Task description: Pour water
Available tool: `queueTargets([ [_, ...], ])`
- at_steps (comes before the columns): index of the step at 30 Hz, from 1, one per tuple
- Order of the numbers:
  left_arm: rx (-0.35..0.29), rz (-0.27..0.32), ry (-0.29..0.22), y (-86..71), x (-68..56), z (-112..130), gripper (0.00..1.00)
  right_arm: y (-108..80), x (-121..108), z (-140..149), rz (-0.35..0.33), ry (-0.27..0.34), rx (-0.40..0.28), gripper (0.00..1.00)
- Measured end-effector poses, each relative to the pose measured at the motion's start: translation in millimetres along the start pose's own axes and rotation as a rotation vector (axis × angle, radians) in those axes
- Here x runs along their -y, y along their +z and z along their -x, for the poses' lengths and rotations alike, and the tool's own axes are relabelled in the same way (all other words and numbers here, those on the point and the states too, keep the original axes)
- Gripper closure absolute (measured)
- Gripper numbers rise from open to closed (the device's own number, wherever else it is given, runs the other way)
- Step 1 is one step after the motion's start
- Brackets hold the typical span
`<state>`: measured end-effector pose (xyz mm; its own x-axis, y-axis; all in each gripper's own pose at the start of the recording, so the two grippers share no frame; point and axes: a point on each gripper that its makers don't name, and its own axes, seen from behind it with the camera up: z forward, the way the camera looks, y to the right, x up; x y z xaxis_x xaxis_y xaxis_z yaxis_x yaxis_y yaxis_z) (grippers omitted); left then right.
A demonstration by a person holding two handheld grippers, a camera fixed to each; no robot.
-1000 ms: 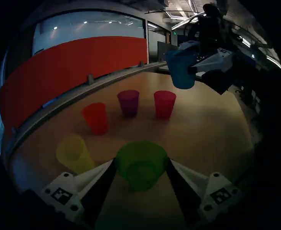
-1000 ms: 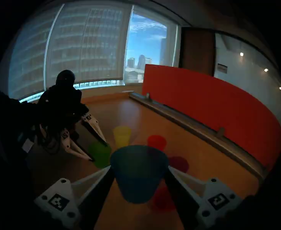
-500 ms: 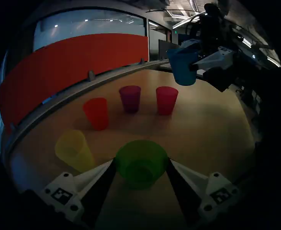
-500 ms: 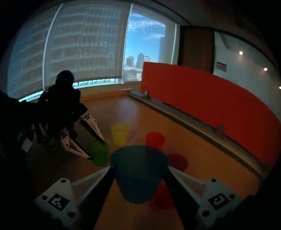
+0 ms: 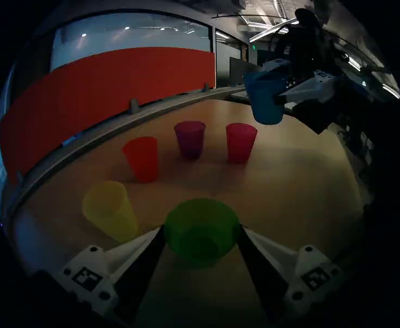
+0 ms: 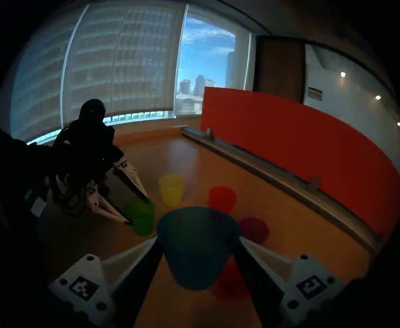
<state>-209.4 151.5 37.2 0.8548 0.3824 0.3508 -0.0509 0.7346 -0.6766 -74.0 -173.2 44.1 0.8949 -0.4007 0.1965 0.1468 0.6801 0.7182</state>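
A green cup [image 5: 201, 232] stands upright between the fingers of my left gripper [image 5: 200, 229], which is shut on it. In the left gripper view my right gripper [image 5: 281, 98] holds a blue cup [image 5: 266, 98] upright in the air, above and just right of a pink cup [image 5: 241, 142]. In the right gripper view the blue cup [image 6: 198, 246] sits between the fingers of my right gripper [image 6: 198, 240]. Farther off there, the left gripper [image 6: 137, 212] holds the green cup [image 6: 140, 215] low over the table. No water is visible in this dim light.
Yellow [image 5: 110, 210], red [image 5: 141, 158] and purple [image 5: 189, 139] cups stand in an arc with the pink one on the wooden table [image 5: 309, 180]. A red partition [image 5: 90, 93] runs along the table's far edge. A person's dark figure [image 6: 90, 142] stands behind the left gripper.
Both grippers kept hold of their cups. In the left gripper view the row of cups and the blue cup drifted slightly to the right; the blue cup stays upright.
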Motion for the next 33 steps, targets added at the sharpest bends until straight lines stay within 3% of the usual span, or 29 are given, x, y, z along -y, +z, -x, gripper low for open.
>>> queueTargets([
  [6,0.002,0.001,-0.018,-3.6,0.8,1,0.02,-0.2,0,2,0.003,-0.001,0.003,0.11],
  [15,0.018,-0.007,-0.029,-10.7,1.0,7,0.02,1.4,3,5,-0.003,0.007,-0.001,0.11],
  [24,0.036,-0.041,-0.001,-29.8,1.1,11,0.02,10.7,10,20,-0.023,0.015,0.015,0.11],
  [33,0.022,-0.055,-0.032,-47.4,2.0,14,0.02,23.5,17,39,-0.043,0.030,0.042,0.11],
])
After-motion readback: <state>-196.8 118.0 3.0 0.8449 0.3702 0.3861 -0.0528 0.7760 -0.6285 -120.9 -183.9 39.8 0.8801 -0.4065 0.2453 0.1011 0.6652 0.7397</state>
